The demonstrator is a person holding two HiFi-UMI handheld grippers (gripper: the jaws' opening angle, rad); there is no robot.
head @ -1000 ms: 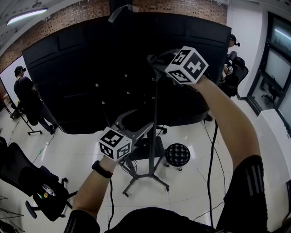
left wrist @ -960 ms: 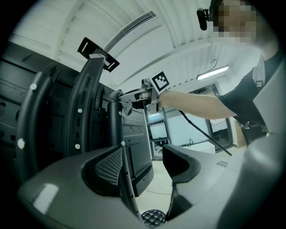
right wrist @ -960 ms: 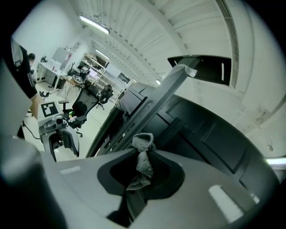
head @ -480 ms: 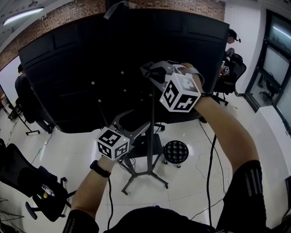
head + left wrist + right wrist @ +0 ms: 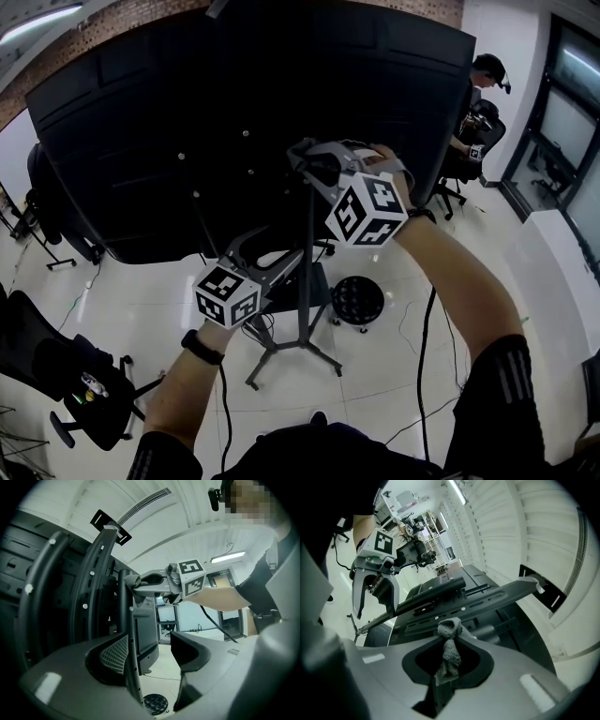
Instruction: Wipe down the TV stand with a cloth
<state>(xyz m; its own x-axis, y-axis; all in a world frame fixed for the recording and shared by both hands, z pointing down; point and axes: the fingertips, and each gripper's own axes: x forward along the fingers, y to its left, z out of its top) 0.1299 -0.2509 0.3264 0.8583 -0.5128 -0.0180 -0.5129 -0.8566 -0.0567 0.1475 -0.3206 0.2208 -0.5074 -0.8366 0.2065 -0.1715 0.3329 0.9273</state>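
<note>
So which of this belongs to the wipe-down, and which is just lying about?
Job: cloth, held in the shut right gripper; TV stand; open left gripper around its pole.
Lying about: round stool; office chair; floor cable.

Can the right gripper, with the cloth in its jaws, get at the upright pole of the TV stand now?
Probably yes. The right gripper, shut on the grey cloth, is at the pole with nothing between. The left gripper, open round the pole lower down, may block wiping downward.
</note>
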